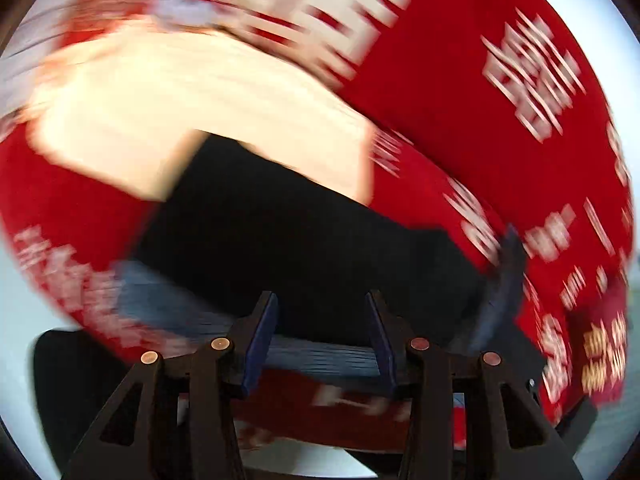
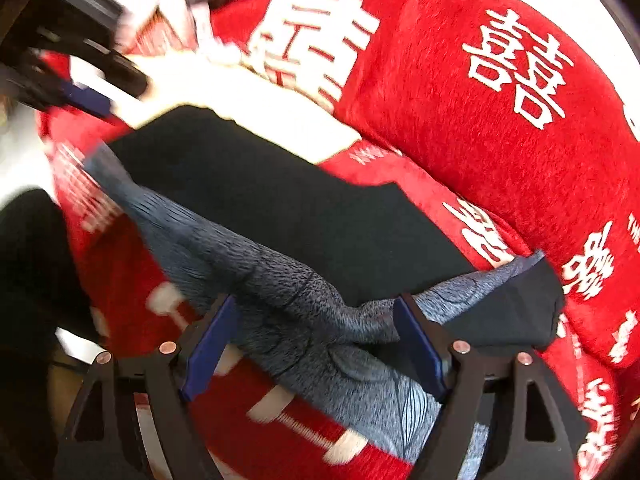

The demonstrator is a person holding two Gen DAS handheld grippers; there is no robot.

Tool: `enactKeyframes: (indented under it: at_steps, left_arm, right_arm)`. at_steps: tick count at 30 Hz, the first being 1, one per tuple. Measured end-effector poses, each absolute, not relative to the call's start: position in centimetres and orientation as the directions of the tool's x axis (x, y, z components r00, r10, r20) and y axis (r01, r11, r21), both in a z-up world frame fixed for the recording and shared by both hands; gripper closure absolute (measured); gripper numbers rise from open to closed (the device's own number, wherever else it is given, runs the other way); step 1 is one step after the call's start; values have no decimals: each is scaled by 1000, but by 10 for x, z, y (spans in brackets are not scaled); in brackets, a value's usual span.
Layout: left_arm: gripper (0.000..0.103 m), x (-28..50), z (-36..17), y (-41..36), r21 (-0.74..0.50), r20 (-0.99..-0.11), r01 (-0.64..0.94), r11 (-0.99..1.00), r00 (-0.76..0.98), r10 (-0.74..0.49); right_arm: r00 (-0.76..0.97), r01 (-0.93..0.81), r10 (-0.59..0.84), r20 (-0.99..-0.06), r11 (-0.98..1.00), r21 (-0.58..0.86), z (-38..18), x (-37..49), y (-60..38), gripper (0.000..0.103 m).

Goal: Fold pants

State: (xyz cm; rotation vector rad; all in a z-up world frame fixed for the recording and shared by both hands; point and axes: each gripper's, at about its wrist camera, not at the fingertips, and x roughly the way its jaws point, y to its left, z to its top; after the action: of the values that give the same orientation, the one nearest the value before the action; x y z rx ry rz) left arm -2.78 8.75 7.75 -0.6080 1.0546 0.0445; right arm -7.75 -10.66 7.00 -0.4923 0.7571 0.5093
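Two claws: both over dark pants [image 2: 256,200] on a red blanket [image 2: 500,152] with white characters
Pants: black cloth, folded flat on the blanket, grey patterned inner band [image 2: 288,312] bunched along the near edge
Left claw [image 1: 322,342]: part spread, grey band edge lies between the blue pads, pads not clearly pressing it; view blurred
Right claw [image 2: 320,348]: spread wide, grey band runs between the pads, no pinch
Cream cloth [image 1: 192,104]: flat under the far end of the pants
Containers: cannot tell, nothing readable as one
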Motion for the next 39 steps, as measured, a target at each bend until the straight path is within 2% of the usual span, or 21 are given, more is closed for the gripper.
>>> enactKeyframes:
  at_steps: [1, 3, 6, 10, 13, 15, 18, 22, 27, 28, 29, 30, 31, 35, 39]
  left_arm:
    - [57, -14, 68, 68, -470, -822, -273, 839, 481, -304]
    - [57, 3, 45, 41, -457, -842, -226, 860, 421, -337]
    - [57, 8, 16, 27, -360, -897, -230, 904, 350, -268]
    - [57, -11, 19, 44, -389, -875, -211, 897, 391, -287]
    - [57, -19, 12, 65, -305, -918, -306, 902, 346, -193]
    - [57, -20, 10, 76, -344, -912, -337, 877, 343, -226]
    - [57, -14, 23, 70, -327, -912, -322, 888, 352, -209]
    - [57, 12, 36, 30, -349, -901, -224, 910, 348, -260]
    - [57, 44, 20, -9, -325, -921, -169, 930, 280, -271]
    - [57, 45, 14, -8, -326, -923, -180, 928, 271, -271]
    - [57, 43, 14, -6, -334, -917, -177, 926, 290, -275]
    - [57, 41, 15, -6, -335, -913, -162, 928, 298, -278]
    - [57, 39, 15, -7, -332, -913, -147, 932, 299, -278]
    - [57, 33, 17, -6, -327, -915, -144, 934, 294, -275]
    - [57, 28, 14, -13, -288, -929, -148, 946, 285, -238]
  right_arm:
    - [625, -574, 257, -738, 791, -210, 77, -79, -117, 20]
    - [641, -507, 227, -734, 842, -183, 87, -74, -140, 20]
    - [655, -408, 152, -740, 896, -177, 92, -59, -172, 20]
    - [671, -325, 53, -740, 918, -229, 95, -34, -202, 20]
    - [655, -278, 35, -755, 940, -199, 99, -1, -221, 19]
    - [642, -230, -1, -767, 954, -193, 100, 31, -228, 19]
    - [613, -132, -51, -789, 977, -165, 100, 94, -239, 18]
    - [478, 100, -126, -869, 991, -89, 83, 182, -267, 15]
    - [253, 239, -248, -935, 953, -188, 34, 254, -292, 17]
    - [216, 246, -259, -941, 947, -204, 24, 255, -296, 45]
    - [190, 255, -210, -959, 954, -159, 17, 255, -304, 68]
    - [213, 277, -164, -963, 956, -102, 19, 251, -313, 70]
    - [223, 287, -149, -963, 955, -81, 24, 247, -318, 84]
    - [313, 341, -123, -942, 940, -9, 50, 203, -344, 92]
    - [445, 390, -152, -882, 920, 38, 93, 116, -376, 94]
